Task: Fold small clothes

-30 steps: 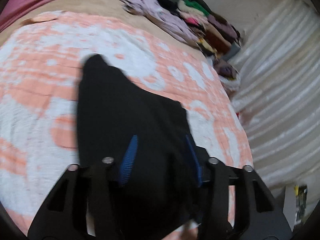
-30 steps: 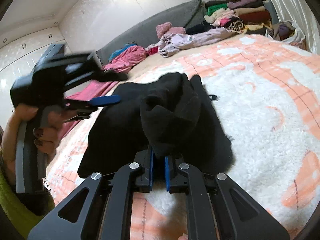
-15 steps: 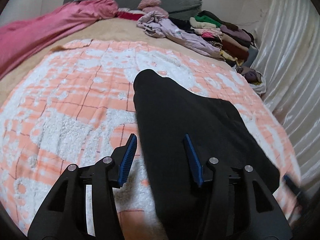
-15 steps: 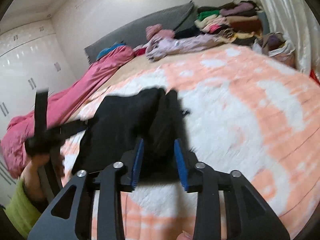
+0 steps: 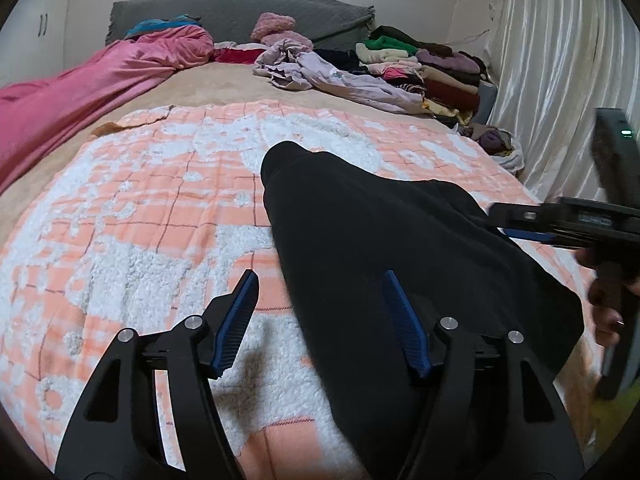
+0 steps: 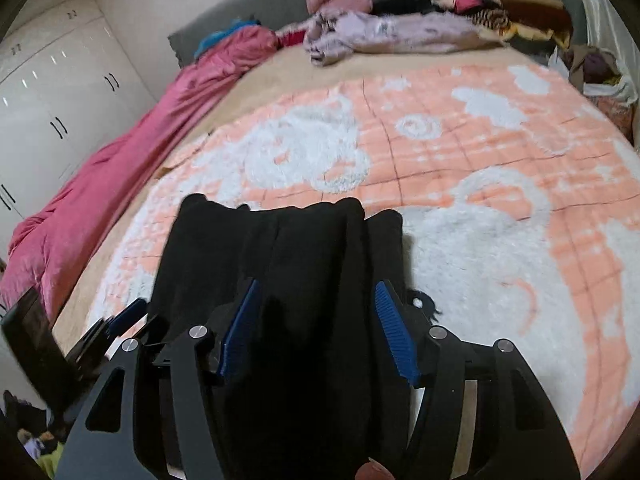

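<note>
Black garment (image 5: 380,240) lies folded lengthwise on bed blanket (image 5: 140,220). We hold left gripper (image 5: 320,312) & right gripper (image 6: 316,316) w/ jaws apart, nothing clamped. Next, prob.: regrip one end, fold crosswise.

home bedroom. big bed (image 5: 224,96) with orange-and-white fleece blanket (image 5: 140,216) in the middle, grey headboard cushion (image 5: 240,12) at far end, pink duvet (image 5: 80,84) bunched along left side. stack of folded clothes (image 5: 432,68) far right, loose lilac garment (image 5: 344,80) beside it. white curtain (image 5: 560,60) right, white wardrobe doors (image 6: 48,100) left.
</note>
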{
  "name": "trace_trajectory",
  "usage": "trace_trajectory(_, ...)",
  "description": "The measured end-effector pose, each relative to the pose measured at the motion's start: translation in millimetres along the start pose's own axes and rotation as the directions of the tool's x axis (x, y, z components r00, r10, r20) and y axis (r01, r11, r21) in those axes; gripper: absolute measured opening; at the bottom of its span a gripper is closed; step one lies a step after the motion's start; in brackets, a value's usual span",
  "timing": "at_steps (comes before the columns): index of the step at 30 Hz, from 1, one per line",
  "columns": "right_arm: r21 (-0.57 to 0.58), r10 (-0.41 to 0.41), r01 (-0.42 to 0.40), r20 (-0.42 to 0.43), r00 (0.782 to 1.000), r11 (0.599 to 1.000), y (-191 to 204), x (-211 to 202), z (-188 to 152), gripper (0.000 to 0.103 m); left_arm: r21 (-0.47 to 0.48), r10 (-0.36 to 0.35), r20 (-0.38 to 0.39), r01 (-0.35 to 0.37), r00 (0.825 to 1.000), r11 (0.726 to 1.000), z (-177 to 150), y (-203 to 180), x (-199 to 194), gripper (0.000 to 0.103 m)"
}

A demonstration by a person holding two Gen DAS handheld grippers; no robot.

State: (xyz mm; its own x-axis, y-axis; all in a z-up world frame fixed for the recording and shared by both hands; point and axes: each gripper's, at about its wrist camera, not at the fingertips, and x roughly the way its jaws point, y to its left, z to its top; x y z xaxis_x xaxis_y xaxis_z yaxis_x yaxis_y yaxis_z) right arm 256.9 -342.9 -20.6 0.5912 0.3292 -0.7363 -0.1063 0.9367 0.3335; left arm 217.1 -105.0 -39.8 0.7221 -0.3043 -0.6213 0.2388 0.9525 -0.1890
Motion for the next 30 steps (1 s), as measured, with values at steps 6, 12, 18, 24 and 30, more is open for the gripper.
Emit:
trace_trajectory(6,0.024,-0.014,0.015,-0.065,0.998,1.0,-5,28,6,0.043,-0.002,-0.015,-0.001,0.015,1.0,1.0,-1,2,-1,0.06)
trace_trajectory(12,-0.045,-0.044,0.041,-0.064,0.997,0.998,8,30,5,0.029,-0.004,-0.016,0.0,0.016,1.0,1.0,-2,2,-2,0.064)
trace_trajectory(18,-0.124,-0.086,0.085,0.001,0.996,0.989,23,19,2,0.015,-0.007,-0.018,-0.001,0.018,1.0,1.0,-2,2,-3,0.068)
trace_trajectory(24,-0.143,-0.092,0.104,0.087,0.992,0.984,24,-12,7,0.014,-0.037,-0.067,-0.002,0.067,0.998,0.997,0,3,-12,0.073)
trace_trajectory(30,-0.142,-0.178,0.182,0.04,0.983,0.973,-4,5,7,0.014,-0.009,-0.089,-0.009,0.089,0.996,0.996,-3,-9,-12,0.076)
